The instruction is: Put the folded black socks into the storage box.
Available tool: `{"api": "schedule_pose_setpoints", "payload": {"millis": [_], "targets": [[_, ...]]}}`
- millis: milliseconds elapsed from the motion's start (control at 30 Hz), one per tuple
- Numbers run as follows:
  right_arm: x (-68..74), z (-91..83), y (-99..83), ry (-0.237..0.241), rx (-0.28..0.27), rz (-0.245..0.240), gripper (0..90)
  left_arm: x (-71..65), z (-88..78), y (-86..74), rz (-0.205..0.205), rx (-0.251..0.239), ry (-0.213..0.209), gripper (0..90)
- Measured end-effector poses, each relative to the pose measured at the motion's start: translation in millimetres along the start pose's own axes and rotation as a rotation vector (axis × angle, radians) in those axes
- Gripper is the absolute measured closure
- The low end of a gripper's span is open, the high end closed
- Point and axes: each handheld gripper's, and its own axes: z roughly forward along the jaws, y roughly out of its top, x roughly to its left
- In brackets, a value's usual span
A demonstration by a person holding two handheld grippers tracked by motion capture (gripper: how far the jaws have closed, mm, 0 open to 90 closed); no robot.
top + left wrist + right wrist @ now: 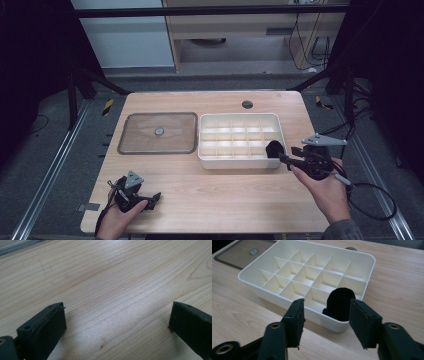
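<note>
Black object (339, 303) — a dark, rounded, soft-looking piece, standing upright in a corner compartment of the tray (257, 281); in the high view that is the corner nearest the person's right hand (274, 149). Its top rises above the tray's rim. What it is made of cannot be told.

Tray — white plastic, rectangular with rounded corners, split by thin walls into a grid of small compartments. Sits on the desk (215, 190) right of centre, long side across.

Right gripper (325, 312) — held in the person's right hand (327, 192) just beside the tray's near right corner, jaws pointing at the black object. Jaws stand apart, with a clear gap, and hold nothing; the object shows beyond that gap, still inside its compartment, and the pads do not touch it. A grey three-cornered plate tops the gripper, and a cable loops off it past the desk's right edge.

Left gripper (117, 322) — in the person's left hand (117, 217) at the desk's near left corner, well apart from the tray. Jaws wide, nothing between them — bare wood grain beneath.

Lid (159, 132) — clear, flat, rectangular, with a small round knob at its centre; lies on the desk just left of the tray, not touching it.

Desk — light wood, with a round cable hole (247, 104) near the far edge.
</note>
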Motion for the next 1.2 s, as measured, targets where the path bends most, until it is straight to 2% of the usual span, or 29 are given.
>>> {"api": "schedule_pose_setpoints", "payload": {"millis": [67,100,133,167,333,567,767,967,1100,1200], "targets": [[-1.4,0.0,-4.7,0.001,0.002,0.001,39.7,0.0,0.0,0.0,0.0,-0.001,0.0,0.0],[-1.4,0.0,-4.7,0.001,0.002,0.001,39.7,0.0,0.0,0.0,0.0,-0.001,0.0,0.0],[-2.1,0.0,-8.1,-0.008,0.003,0.003,33.6,-0.1,0.1,0.0,-0.001,-0.001,0.0,0.0],[-2.1,0.0,-8.1,-0.008,0.003,0.003,33.6,-0.1,0.1,0.0,-0.001,-0.001,0.0,0.0],[-6.0,0.4,-20.3,-0.038,-0.002,0.005,16.8,0.0,0.0,-0.1,0.001,-0.001,0.0,0.0],[-11.1,0.5,-33.8,-0.056,-0.012,0.01,8.4,-0.1,-0.1,-0.2,0.001,0.0,0.0,0.0],[-14.3,2.3,-46.8,-0.062,-0.002,0.007,6.9,-0.3,0.0,-0.2,0.0,-0.002,0.0,0.0],[-18.3,9.1,-61.8,-0.069,0.031,0.012,7.1,-0.5,0.0,-0.3,-0.001,-0.003,0.001,0.0],[-20.8,12.7,-70.7,-0.063,0.048,0.035,7.4,-0.5,0.0,-0.2,-0.001,-0.002,0.001,0.0],[-23.1,16.1,-76.7,-0.078,0.069,0.052,9.9,-0.7,0.2,-0.3,-0.003,-0.005,0.001,0.0]]}}
